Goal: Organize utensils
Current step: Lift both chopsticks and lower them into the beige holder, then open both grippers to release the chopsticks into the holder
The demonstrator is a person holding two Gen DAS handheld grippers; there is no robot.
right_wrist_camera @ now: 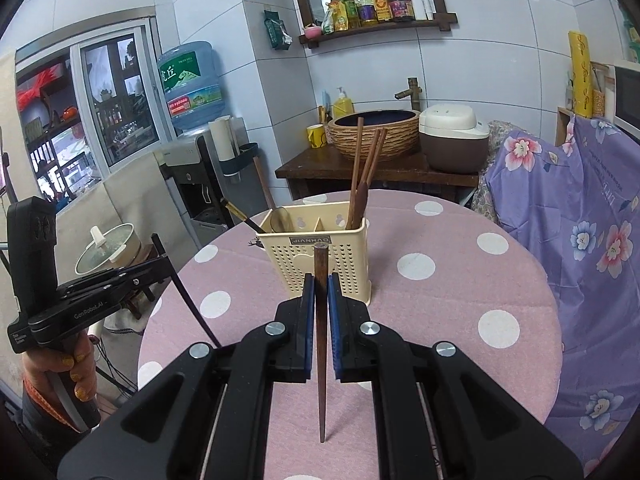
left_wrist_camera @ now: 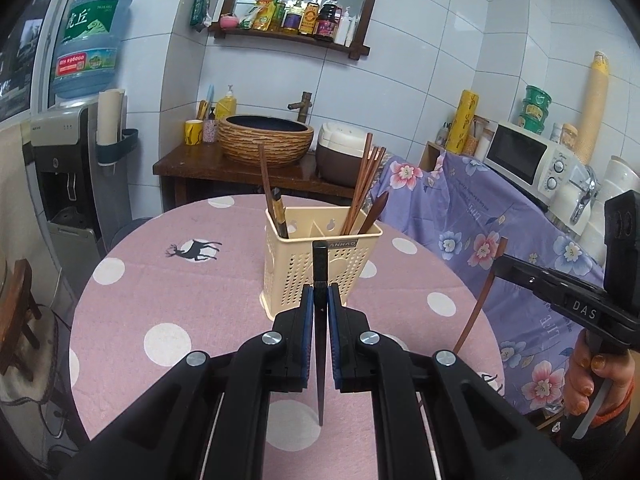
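Left tongs: you grip a black chopstick, upright, thin tip down
Right tongs: clenched on brown chopstick, likewise upright
Holder: on pink surface, just ahead

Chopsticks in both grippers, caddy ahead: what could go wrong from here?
1. Each hand-held gripper, left and right, pinches one chopstick, the black chopstick and the brown chopstick, near its thick end; the long free end may swing and pivot in the pads.
2. The caddy looks light, and a tip striking its rim could tip it.
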